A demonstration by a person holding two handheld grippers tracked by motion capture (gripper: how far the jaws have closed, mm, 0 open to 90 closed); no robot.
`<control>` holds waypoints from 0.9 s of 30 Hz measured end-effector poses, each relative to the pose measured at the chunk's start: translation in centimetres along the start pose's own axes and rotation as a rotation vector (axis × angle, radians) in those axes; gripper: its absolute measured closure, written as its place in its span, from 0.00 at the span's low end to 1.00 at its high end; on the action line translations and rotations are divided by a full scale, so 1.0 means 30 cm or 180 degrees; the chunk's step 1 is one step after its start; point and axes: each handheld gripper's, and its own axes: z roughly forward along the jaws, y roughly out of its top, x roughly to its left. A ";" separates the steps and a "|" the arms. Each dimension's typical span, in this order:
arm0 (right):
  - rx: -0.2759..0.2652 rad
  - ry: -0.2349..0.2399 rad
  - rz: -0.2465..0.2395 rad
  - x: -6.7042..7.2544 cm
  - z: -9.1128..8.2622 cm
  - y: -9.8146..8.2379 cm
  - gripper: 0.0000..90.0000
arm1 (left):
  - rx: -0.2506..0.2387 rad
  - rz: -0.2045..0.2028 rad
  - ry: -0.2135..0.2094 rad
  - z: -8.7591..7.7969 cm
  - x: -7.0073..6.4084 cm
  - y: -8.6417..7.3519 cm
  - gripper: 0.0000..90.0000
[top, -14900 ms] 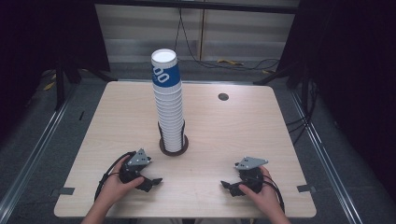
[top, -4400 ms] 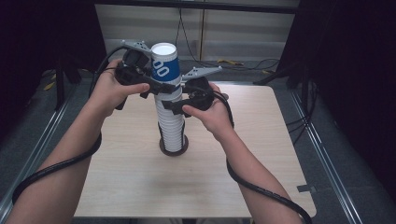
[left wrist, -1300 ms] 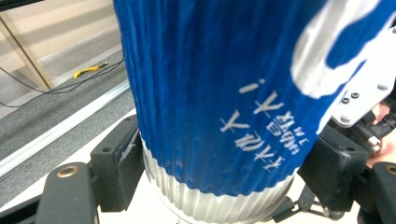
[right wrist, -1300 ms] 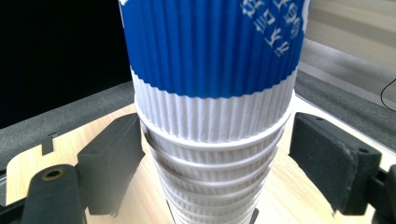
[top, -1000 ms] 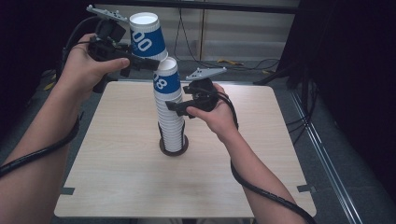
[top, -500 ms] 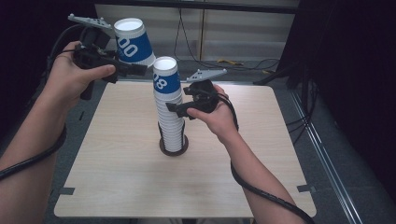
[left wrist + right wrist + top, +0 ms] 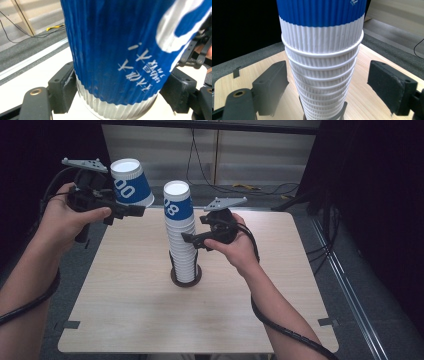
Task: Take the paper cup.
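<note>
A tall stack of ribbed white paper cups [image 7: 181,240] stands in a dark ring base [image 7: 186,279] on the wooden table [image 7: 125,320]. Its top cup [image 7: 177,202] has a blue band. My left gripper [image 7: 132,200] is raised left of the stack, shut on a single blue-and-white cup [image 7: 132,182] that tilts. In the left gripper view both pads [image 7: 63,87] press the cup's lower wall [image 7: 117,50]. My right gripper [image 7: 187,234] straddles the stack's upper part. Its jaws have just been opening, and both pads [image 7: 387,87] stand clear of the stack [image 7: 322,65] between them.
Cables and a yellow item [image 7: 245,186] lie on the floor beyond the table's far edge. Dark curtains hang on both sides. Small tape marks [image 7: 67,324] sit near the table's front corners. Bare tabletop lies left, right and in front of the stack.
My left gripper has carried the single cup left and down, away from the stack's top. My right hand has stayed at the stack.
</note>
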 end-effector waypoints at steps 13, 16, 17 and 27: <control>0.0003 0.0051 -0.0032 0.001 -0.029 -0.042 0.16 | 0.0094 -0.0031 -0.0031 0.018 0.016 -0.115 0.26; 0.0021 0.0048 -0.0044 0.003 -0.034 -0.055 0.16 | 0.0100 -0.0029 -0.0052 0.024 0.010 -0.132 0.27; 0.0023 0.0047 -0.0045 0.004 -0.036 -0.058 0.16 | 0.0107 -0.0025 -0.0049 0.025 0.008 -0.139 0.27; 0.0036 0.0059 -0.0019 -0.004 -0.062 -0.091 0.16 | 0.0121 0.0063 -0.0114 0.028 -0.005 -0.179 0.28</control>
